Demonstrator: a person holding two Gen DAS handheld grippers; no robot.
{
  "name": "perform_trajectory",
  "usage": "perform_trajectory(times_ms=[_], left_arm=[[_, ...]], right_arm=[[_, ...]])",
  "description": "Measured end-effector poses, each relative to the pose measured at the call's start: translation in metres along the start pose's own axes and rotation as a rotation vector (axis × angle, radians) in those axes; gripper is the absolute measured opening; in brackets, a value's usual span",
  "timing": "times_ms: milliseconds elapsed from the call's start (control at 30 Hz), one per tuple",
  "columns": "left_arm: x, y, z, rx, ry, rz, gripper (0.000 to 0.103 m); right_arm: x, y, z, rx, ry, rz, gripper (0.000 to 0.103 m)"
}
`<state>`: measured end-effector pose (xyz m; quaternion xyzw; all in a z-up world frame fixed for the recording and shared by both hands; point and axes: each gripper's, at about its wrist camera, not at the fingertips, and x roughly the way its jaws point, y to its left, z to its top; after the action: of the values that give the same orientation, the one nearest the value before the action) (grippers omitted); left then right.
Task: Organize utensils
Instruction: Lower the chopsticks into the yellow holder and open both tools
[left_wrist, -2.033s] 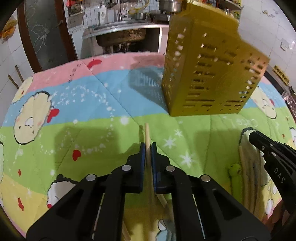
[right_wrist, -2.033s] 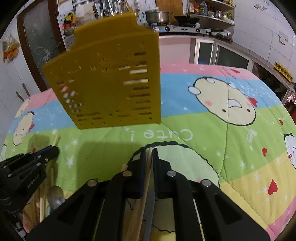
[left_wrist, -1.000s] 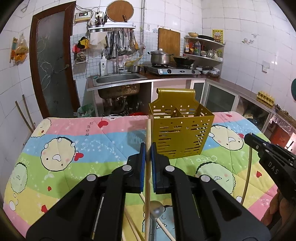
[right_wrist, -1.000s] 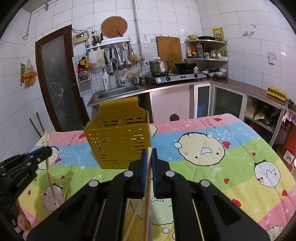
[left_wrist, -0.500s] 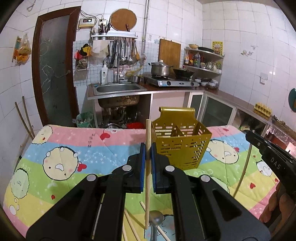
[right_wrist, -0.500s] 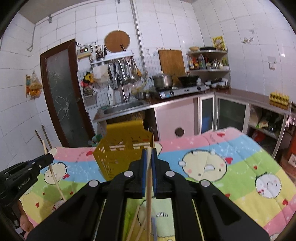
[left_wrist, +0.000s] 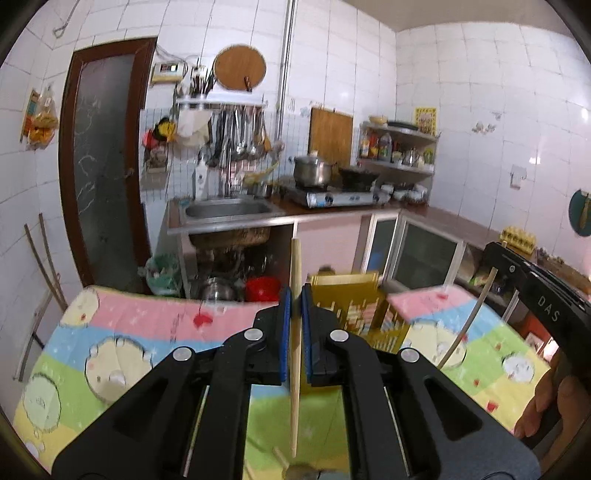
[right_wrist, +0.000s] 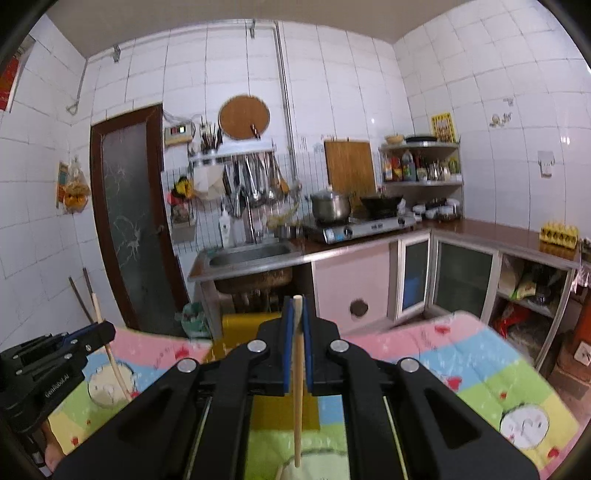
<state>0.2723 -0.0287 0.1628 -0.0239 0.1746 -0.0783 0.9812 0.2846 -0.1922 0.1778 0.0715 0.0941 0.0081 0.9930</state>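
My left gripper (left_wrist: 295, 295) is shut on a wooden chopstick (left_wrist: 294, 350) and holds it upright, high above the table. My right gripper (right_wrist: 297, 306) is shut on a second wooden chopstick (right_wrist: 298, 387), also upright. The yellow slotted utensil holder (left_wrist: 354, 306) stands on the cartoon quilt (left_wrist: 122, 354) just behind and right of the left fingers; in the right wrist view the holder (right_wrist: 240, 328) is mostly hidden behind my gripper. Each gripper shows in the other's view: the right one (left_wrist: 495, 254), the left one (right_wrist: 107, 330).
More chopsticks and a spoon (left_wrist: 299, 472) lie on the quilt below the left gripper. Beyond the table are a steel sink (left_wrist: 225, 210), a stove with a pot (left_wrist: 314, 173), cabinets (right_wrist: 461, 273) and a brown door (left_wrist: 99, 155).
Both grippers have risen and tilted up with their chopsticks, so the holder and quilt have dropped lower in both views. Both stay shut.
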Motion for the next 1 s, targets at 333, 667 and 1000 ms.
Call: perform_trajectory(times_ms=[333, 667, 1000], left_arm=[[0.009, -0.025, 0.081, 0.003, -0.21, -0.006, 0.004], [0.11, -0.027, 0.052, -0.031, -0.103, 0.036, 0.004], [0.141, -0.001, 0.01, -0.022, 0.04, 0.105, 0.049]], right_arm=[[0.025, 0.015, 0.07, -0.015, -0.103, -0.01, 0.005], [0.084, 0.021, 0.044, -0.059, -0.069, -0.037, 0.005], [0.12, -0.005, 0.0, -0.044, 0.107, -0.055, 0.007]])
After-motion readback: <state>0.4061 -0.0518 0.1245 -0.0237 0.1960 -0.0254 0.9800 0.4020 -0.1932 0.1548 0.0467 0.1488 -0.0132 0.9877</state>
